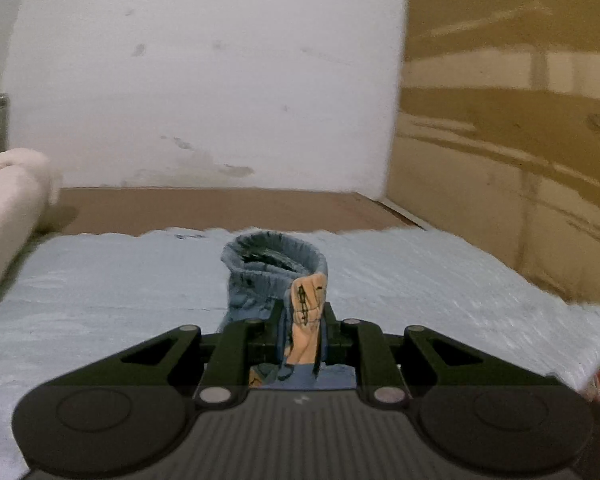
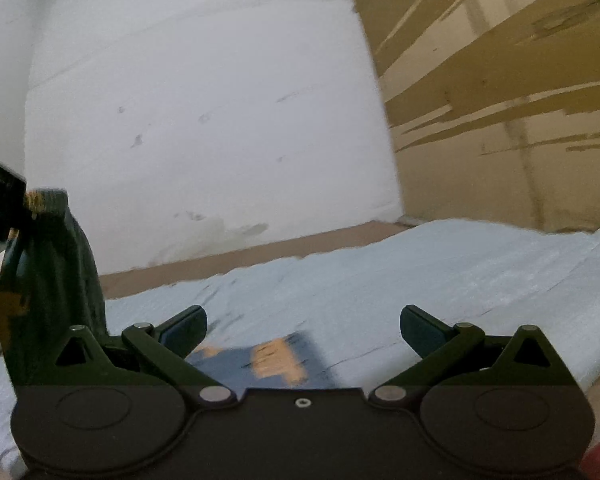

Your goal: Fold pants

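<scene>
Left tongs [image 1: 300, 320] clench pants [image 1: 274, 276] over blue sheet [image 1: 100, 280]; right tongs [image 2: 303, 330] gape.

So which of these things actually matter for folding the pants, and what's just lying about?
Part of the job:
- blue pants
- left gripper, fingers shut on pants
- right gripper, open
- light blue cloth

Just lying about:
- cream cushion
- cardboard sheets
- white wall

Blue denim pants [image 1: 268, 280] with orange patch, bunched, lifted off the light-blue cloth [image 1: 100, 280], waistband opening gaping upward; lower part lies flat on the cloth, orange patches showing.
</scene>
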A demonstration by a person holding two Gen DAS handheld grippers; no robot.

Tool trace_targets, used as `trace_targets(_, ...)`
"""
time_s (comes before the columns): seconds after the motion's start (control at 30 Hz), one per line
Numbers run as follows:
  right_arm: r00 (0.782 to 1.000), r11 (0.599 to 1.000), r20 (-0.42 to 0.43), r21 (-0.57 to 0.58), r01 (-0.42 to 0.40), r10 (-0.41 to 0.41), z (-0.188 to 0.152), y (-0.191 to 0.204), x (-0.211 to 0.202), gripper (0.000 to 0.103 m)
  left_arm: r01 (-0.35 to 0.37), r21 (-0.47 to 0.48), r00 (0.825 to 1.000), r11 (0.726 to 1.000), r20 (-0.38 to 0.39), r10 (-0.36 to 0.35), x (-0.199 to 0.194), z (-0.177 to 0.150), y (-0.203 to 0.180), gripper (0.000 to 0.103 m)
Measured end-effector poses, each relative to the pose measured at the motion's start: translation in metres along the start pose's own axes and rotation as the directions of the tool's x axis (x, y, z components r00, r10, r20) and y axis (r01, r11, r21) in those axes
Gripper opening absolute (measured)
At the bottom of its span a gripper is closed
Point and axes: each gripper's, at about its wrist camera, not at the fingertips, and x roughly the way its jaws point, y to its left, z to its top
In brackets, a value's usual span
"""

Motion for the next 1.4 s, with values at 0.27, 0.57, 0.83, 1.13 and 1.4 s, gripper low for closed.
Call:
trace_targets(0.27,0.998,0.988,0.015,-0.144,0.055,-0.054,0.012,-0.053,-0.011,0.102,0.097,0.114,0.988,0.989,-0.132,-0.082,0.045,-0.034,-0.066,0.018)
trace_targets(0.57,0.996,0.987,-0.075,-0.155,0.04,-0.052,0.007,-0.071,-0.01,0.102,0.172,0.084,0.957,0.981,-0.251,-0.147,0.049,-0.071,-0.076,0.078)
trace_targets(0.83,0.98,0.994,-0.184,-0.061,-0.092,0.079,0.005,-0.064,0.003,0.102,-0.047,-0.05,0.976,0.998,-0.217,0.035,0.008,-0.079,-0.01,0.101)
trace_targets(1.13,0.913,0.959,-0.304,0.012,-0.282,0.272,0.001,-0.03,0.028,0.102,-0.248,-0.189,0.934,0.95,-0.305,0.184,0.002,-0.1,0.059,0.102)
trace_targets(1.4,0.842,0.923,-0.401,0.026,-0.383,0.361,-0.006,-0.002,0.065,0.102,-0.206,-0.227,0.929,0.952,-0.35,0.118,0.008,-0.117,0.071,0.102)
